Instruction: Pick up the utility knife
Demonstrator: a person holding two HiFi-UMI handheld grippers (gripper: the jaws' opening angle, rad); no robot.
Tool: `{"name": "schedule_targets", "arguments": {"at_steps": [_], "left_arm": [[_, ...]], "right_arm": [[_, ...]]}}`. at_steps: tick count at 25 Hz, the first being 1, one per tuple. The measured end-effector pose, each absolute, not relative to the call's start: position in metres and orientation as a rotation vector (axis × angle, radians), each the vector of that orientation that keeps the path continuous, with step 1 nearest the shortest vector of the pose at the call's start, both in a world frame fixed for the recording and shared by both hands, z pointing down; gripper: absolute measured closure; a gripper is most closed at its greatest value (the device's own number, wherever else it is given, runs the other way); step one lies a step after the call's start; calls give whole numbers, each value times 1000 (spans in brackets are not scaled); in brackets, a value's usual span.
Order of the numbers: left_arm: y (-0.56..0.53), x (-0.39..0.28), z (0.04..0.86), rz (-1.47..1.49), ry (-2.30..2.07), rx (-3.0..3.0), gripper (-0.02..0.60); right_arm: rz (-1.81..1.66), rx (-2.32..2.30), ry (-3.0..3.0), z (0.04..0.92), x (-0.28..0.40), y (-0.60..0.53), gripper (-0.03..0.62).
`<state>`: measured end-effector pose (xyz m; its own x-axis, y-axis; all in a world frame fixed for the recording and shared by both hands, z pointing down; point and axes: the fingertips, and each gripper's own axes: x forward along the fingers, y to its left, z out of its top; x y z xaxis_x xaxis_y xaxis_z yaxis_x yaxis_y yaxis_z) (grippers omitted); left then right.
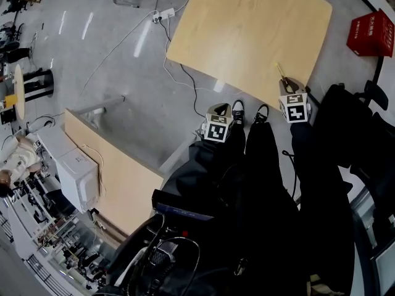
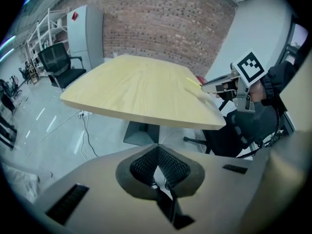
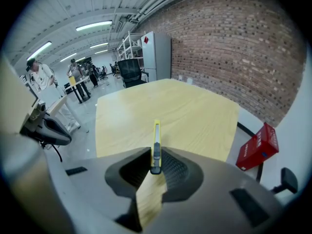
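The yellow utility knife (image 3: 156, 139) sticks out forward from between the pads of my right gripper (image 3: 156, 165), which is shut on its rear end. It hangs over the near edge of the light wooden table (image 3: 185, 111). In the head view the knife (image 1: 281, 72) points up over the table (image 1: 247, 23) from the right gripper (image 1: 286, 85). The left gripper (image 1: 220, 111) hangs lower, off the table's near edge, above the person's shoes. Its jaws (image 2: 163, 179) are closed together with nothing between them. From the left gripper view I see the right gripper (image 2: 222, 84) with the knife (image 2: 193, 81).
A red box (image 1: 371, 33) lies on the floor past the table's right side. Cables (image 1: 179, 66) trail over the grey floor. A second wooden table (image 1: 117, 177) stands at lower left. Black office chairs (image 2: 61, 65) and a white cabinet (image 2: 85, 33) stand against the brick wall.
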<state>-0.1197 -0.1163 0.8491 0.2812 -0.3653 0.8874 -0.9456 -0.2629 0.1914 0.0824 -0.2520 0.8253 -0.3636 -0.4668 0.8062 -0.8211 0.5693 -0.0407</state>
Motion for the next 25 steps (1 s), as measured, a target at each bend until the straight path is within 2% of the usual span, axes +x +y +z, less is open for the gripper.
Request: {"name": "schedule_targets", "arguments": {"at_steps": [14, 25], "left_arm": [[-184, -99, 773, 826, -1290, 1969, 581], [-234, -80, 677, 671, -1389, 2153, 581]], "right_arm": [[515, 1179, -2126, 742, 87, -253, 523], [387, 1353, -2270, 634, 89, -258, 525]]}}
